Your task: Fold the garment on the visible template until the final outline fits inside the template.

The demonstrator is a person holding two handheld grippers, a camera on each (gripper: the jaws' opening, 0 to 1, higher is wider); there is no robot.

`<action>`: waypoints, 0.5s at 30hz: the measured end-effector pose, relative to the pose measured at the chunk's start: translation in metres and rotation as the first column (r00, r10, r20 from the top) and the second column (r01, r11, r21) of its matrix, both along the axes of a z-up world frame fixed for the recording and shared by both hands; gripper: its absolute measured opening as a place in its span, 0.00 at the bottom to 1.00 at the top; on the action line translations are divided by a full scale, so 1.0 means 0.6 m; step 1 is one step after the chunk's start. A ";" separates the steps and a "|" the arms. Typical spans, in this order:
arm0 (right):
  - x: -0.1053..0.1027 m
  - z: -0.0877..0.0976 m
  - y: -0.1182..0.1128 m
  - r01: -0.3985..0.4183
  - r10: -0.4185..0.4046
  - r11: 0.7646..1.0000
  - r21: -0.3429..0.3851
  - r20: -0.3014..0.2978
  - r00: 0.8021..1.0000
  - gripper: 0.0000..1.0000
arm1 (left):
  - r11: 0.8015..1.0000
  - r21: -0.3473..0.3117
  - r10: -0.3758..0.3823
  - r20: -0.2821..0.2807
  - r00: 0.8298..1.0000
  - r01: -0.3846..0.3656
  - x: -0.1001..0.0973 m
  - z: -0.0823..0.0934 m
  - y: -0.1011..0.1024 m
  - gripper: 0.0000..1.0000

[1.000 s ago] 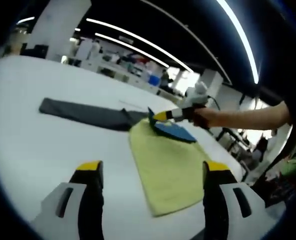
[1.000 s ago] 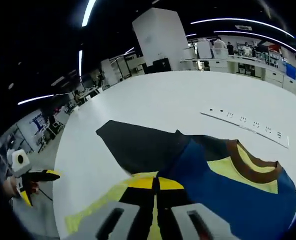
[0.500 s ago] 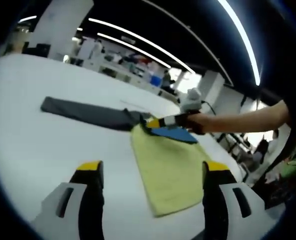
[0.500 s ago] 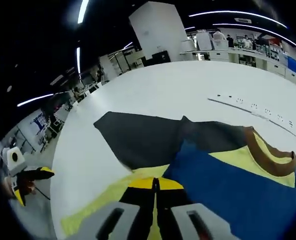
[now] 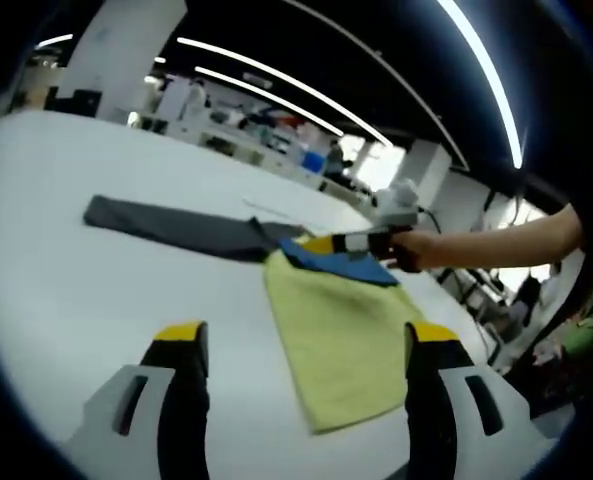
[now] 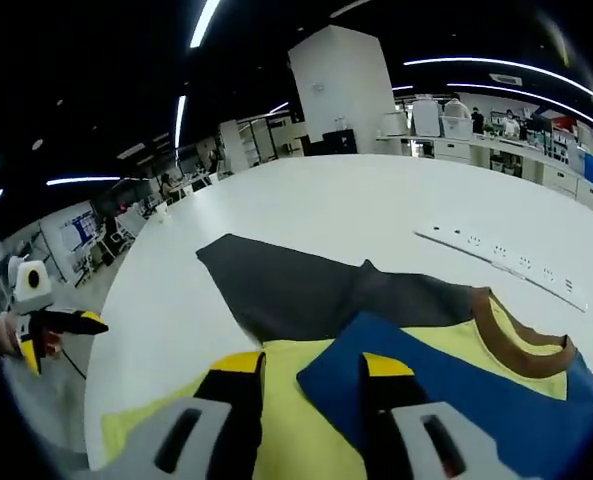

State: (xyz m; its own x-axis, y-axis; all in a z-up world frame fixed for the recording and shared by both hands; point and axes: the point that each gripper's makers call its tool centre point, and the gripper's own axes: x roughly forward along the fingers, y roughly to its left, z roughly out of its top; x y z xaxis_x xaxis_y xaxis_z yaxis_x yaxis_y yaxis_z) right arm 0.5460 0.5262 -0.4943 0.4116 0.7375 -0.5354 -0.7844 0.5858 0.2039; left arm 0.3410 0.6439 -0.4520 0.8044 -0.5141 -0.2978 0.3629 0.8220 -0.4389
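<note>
Half a second earlier your right hand-held gripper (image 6: 304, 372) had its jaws pinched together on the blue sleeve (image 6: 376, 375) of the garment (image 6: 446, 380); at this moment the jaws stood apart, and the blue corner lay flat between them on the yellow body of the shirt. So you had let the fold go. Judging from that, the sleeve fold was laid down and the step was closed, though more folding seemed needed before the outline would fit.

The garment lay on the white desk (image 6: 306, 210), partly over the dark grey template (image 6: 286, 290), its brown collar (image 6: 506, 335) toward the power strip (image 6: 501, 262). In the left gripper view the yellow cloth (image 5: 341, 335) stretched out beyond the template (image 5: 171, 225) toward you, which I took to mean much of it lay outside the outline.

Your left hand-held gripper (image 5: 301, 350) hovered above the desk with its jaws wide apart, gripping nothing and touching nothing. Your right hand-held gripper (image 5: 351, 243) rested low at the blue sleeve.
</note>
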 end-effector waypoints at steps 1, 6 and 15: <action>0.000 0.000 -0.002 0.000 0.000 1.000 -0.004 0.003 1.000 0.44 | 1.000 0.000 0.001 0.002 1.000 -0.001 0.001 0.000 0.000 0.77; 0.000 0.004 -0.029 0.022 -0.021 1.000 -0.012 0.024 0.999 0.57 | 1.000 -0.002 0.002 0.002 1.000 -0.002 0.000 0.000 0.001 0.77; -0.011 0.019 -0.067 0.063 -0.064 0.997 0.041 0.025 0.998 0.76 | 1.000 -0.011 0.014 -0.010 1.000 -0.015 0.004 0.001 0.007 0.77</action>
